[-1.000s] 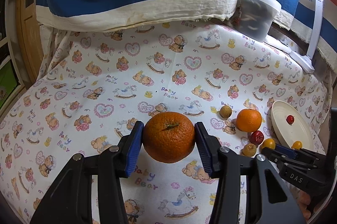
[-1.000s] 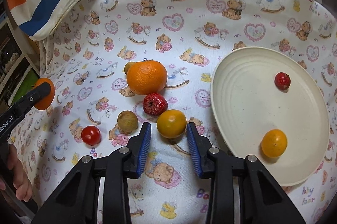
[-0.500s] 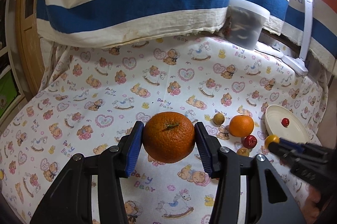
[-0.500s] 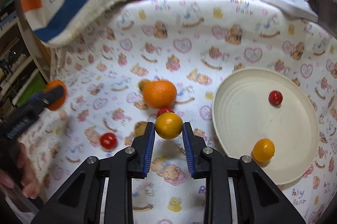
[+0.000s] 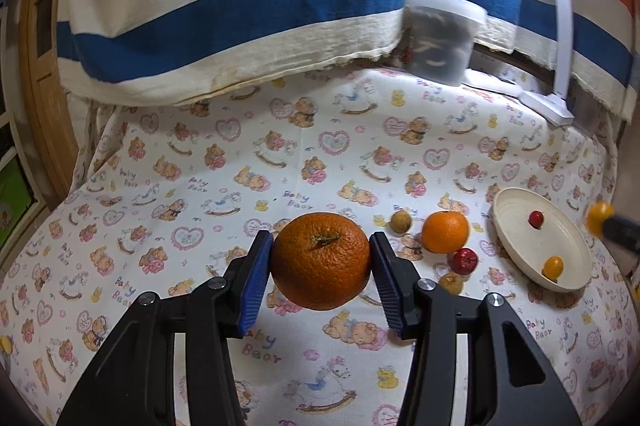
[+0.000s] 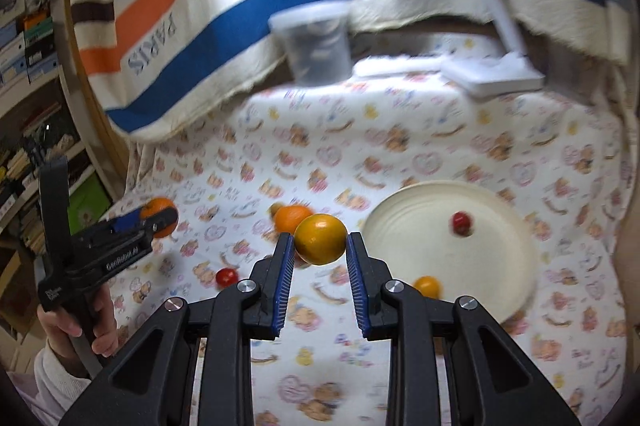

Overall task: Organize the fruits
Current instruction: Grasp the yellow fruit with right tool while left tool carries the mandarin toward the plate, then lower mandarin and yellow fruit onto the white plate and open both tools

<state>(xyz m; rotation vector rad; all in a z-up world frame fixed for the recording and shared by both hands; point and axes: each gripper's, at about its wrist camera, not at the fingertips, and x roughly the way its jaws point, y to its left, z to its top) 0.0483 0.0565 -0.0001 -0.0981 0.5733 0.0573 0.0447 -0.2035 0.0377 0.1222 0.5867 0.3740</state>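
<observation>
My left gripper is shut on a large orange and holds it above the cloth. My right gripper is shut on a small yellow-orange fruit, lifted above the table left of the cream plate. The plate holds a small red fruit and a small yellow fruit. On the cloth left of the plate lie a second orange, a dark red fruit and two brown fruits. A red tomato lies further left.
The table has a teddy-bear print cloth. A striped PARIS towel hangs at the back. A clear plastic tub and a white lamp base stand at the back right. Shelves are at the left.
My right gripper closed on the yellow-orange fruit and lifted it off the cloth. My left gripper rose and pulled back with the large orange still in it.
</observation>
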